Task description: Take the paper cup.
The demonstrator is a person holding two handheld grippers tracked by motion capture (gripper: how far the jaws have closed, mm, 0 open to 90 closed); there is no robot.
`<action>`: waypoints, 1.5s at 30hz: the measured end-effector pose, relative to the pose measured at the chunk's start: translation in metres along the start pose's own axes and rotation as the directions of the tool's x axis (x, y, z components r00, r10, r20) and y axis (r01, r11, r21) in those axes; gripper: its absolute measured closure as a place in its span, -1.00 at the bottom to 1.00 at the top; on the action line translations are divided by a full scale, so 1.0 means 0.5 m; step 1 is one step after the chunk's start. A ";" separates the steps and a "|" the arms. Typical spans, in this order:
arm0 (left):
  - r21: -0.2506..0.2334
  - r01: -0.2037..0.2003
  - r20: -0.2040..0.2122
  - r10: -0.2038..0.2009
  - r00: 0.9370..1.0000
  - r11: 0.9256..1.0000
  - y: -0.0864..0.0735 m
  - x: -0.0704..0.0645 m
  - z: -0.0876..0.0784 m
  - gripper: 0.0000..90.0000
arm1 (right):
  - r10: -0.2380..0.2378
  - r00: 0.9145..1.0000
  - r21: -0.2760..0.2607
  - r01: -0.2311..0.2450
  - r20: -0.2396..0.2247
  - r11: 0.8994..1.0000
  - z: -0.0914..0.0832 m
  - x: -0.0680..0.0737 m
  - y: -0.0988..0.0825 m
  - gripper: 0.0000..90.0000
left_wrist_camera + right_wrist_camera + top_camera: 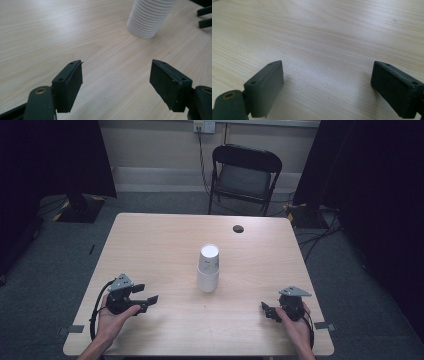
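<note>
The left gripper [147, 299] sat in the person's left hand [114, 316] near the table's front left corner, its jaws pointing toward the table's middle and tilted slightly down; in the left gripper view the two black pads [68, 83] stood spread with only bare wood between them, pinching nothing. The right gripper [266, 310] lay in the right hand [296, 322] near the front right corner, held low over the tabletop and aimed inward toward the left gripper's side; in the right gripper view its pads [265, 86] were likewise spread wide apart over bare wood, holding nothing. A cable [96, 307] looped from the left gripper back past the wrist. Between the two grippers and farther ahead of both stood a stack of white ribbed paper cups [208, 268], mouth down on the table [160, 235], well apart from either set of jaws; from the left gripper it appeared ahead and off to the right of the jaw line, with clear tabletop in between and nothing in the way. Beyond the stack, a small dark round hole [238, 228] marked the far part of the tabletop. Past the table's far edge stood a black folding chair [244, 175] on the grey floor, before a pale wall with black curtains [370, 175] on either side.
</note>
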State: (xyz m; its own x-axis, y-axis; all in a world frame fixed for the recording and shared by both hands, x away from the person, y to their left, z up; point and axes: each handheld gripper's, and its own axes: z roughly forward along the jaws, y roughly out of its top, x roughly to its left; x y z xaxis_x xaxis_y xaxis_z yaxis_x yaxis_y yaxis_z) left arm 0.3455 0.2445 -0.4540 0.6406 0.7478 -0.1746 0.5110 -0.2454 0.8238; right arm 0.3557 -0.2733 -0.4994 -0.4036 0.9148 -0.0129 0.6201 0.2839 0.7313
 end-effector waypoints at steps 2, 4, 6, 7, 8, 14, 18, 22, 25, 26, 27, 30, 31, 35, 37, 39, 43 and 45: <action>-0.008 -0.007 0.006 0.007 1.000 1.000 0.008 -0.006 0.001 -0.41 | 0.000 1.000 0.000 0.000 0.000 1.000 0.000 0.000 0.000 -0.76; -0.011 -0.017 0.023 0.017 1.000 1.000 0.019 -0.014 0.005 -0.39 | 0.000 1.000 0.000 0.000 0.000 1.000 0.000 0.000 0.000 -0.76; -0.006 -0.014 0.033 0.015 0.999 1.000 0.024 -0.016 0.007 -0.39 | 0.000 1.000 0.000 0.000 0.000 1.000 0.000 0.000 0.000 -0.76; 0.001 -0.017 0.042 0.017 0.999 1.000 0.028 -0.019 0.009 -0.37 | 0.000 1.000 0.000 0.000 0.000 1.000 0.000 0.000 0.000 -0.76; 0.000 -0.021 0.051 0.021 0.998 1.000 0.033 -0.023 0.010 -0.36 | 0.000 1.000 0.000 0.000 0.000 1.000 0.000 0.000 0.000 -0.76; -0.016 -0.078 0.101 0.079 0.992 0.997 0.060 -0.047 0.016 -0.36 | 0.000 1.000 0.000 0.000 0.000 1.000 0.000 0.000 0.000 -0.76; -0.031 -0.073 0.122 0.077 0.990 0.997 0.077 -0.056 0.030 -0.36 | 0.000 1.000 0.000 0.000 0.000 1.000 0.000 0.000 0.000 -0.76; -0.049 -0.091 0.130 0.097 0.987 0.995 0.095 -0.067 0.052 -0.36 | 0.000 1.000 0.000 0.000 0.000 1.000 0.000 0.000 0.000 -0.76; -0.060 -0.124 0.136 0.131 0.982 0.990 0.109 -0.077 0.062 -0.36 | 0.000 1.000 0.000 0.000 0.000 1.000 0.000 0.000 0.000 -0.76; -0.066 -0.133 0.139 0.141 0.980 0.989 0.113 -0.081 0.064 -0.36 | 0.000 1.000 0.000 0.000 0.000 1.000 0.000 0.000 0.000 -0.76; -0.061 -0.142 0.143 0.149 0.978 0.988 0.118 -0.085 0.066 -0.38 | 0.001 1.000 0.000 -0.001 0.000 1.000 0.000 0.000 0.000 -0.76; -0.091 -0.121 0.162 0.135 0.978 0.988 0.132 -0.096 0.064 -0.40 | 0.000 1.000 0.000 0.000 0.000 1.000 0.000 0.000 0.000 -0.76; -0.098 -0.118 0.157 0.132 0.979 0.988 0.134 -0.098 0.064 -0.40 | 0.000 1.000 0.000 0.000 0.000 1.000 0.000 0.000 0.000 -0.76; -0.089 -0.125 0.176 0.139 0.975 0.988 0.146 -0.110 0.071 -0.44 | -0.004 1.000 0.000 0.004 -0.004 1.000 0.000 0.001 0.000 -0.76; -0.097 -0.129 0.175 0.144 0.974 0.987 0.155 -0.115 0.078 -0.44 | -0.004 1.000 0.000 0.004 -0.005 1.000 0.000 0.001 0.000 -0.76; -0.097 -0.126 0.189 0.142 0.972 0.987 0.165 -0.117 0.086 -0.45 | -0.005 1.000 0.000 0.005 -0.005 1.000 0.000 0.001 0.000 -0.76; -0.115 -0.149 0.182 0.168 0.969 0.982 0.186 -0.126 0.099 -0.45 | -0.005 1.000 0.000 0.005 -0.005 1.000 0.000 0.001 0.000 -0.76; -0.120 -0.148 0.175 0.168 0.970 0.982 0.197 -0.128 0.106 -0.45 | -0.005 1.000 0.000 0.005 -0.005 1.000 0.000 0.001 0.000 -0.76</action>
State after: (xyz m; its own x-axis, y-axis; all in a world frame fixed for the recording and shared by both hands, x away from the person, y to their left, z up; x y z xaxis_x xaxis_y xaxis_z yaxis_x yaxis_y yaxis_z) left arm 0.3852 0.1396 -0.3903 0.8077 0.5760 -0.1256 0.3378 -0.2775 0.8994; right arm 0.3556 -0.2730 -0.4994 -0.4096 0.9122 -0.0131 0.6182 0.2881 0.7313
